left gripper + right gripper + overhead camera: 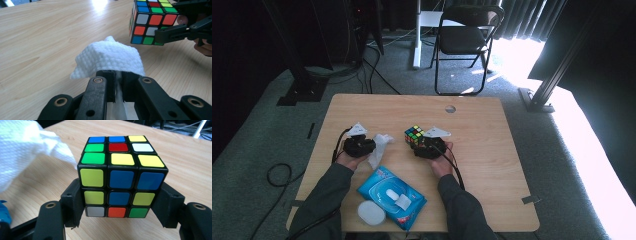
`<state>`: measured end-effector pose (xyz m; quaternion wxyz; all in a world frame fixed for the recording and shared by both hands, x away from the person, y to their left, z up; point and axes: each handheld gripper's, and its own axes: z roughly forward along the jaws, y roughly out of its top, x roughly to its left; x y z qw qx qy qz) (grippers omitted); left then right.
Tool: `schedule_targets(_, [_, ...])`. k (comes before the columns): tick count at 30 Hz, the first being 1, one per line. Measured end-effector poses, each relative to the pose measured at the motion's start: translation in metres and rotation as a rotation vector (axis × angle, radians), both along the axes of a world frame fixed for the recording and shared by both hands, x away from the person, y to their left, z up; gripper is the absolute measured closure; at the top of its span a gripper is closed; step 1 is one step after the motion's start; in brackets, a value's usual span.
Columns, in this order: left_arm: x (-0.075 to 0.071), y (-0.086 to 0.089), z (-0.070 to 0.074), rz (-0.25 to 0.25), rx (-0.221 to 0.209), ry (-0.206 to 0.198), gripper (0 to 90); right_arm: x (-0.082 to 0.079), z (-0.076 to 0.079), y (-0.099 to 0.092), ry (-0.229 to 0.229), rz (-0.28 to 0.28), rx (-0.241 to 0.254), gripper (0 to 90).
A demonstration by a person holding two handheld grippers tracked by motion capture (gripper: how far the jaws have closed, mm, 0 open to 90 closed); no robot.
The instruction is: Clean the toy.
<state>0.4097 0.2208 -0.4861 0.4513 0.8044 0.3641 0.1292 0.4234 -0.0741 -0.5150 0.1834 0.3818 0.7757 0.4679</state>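
Right now on the wooden table [492, 150], a blue wipes packet [392, 197] lies near the front edge between the person's forearms. Up above it, the right gripper [119, 202] has its jaws clamped on the sides of a scrambled puzzle cube [121, 178], and just beside it the left gripper [118, 82] pinches a white wipe [110, 57], jaws closed tight on it.

No text, label or number is legible.
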Motion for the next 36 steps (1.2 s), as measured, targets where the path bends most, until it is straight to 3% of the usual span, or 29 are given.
schedule_targets(4, [-0.004,0.002,-0.003,0.007,0.018,-0.004,83.8,0.003,-0.007,0.003,0.014,-0.026,-0.002,34.0])
schedule_targets(6, [-0.007,0.001,-0.006,0.008,0.047,-0.007,83.7,0.003,-0.01,0.005,0.016,-0.034,-0.013,34.0])
schedule_targets(10, [-0.009,-0.001,-0.01,0.004,0.056,-0.002,83.6,0.004,-0.016,0.01,0.016,-0.056,-0.046,34.0])
schedule_targets(16, [-0.011,-0.005,-0.016,-0.002,0.086,0.006,83.4,0.004,-0.019,0.012,0.017,-0.07,-0.056,34.0])
schedule_targets(36, [-0.009,-0.007,-0.023,0.004,0.087,0.018,83.0,0.0,-0.028,0.017,0.05,-0.058,-0.085,33.8])
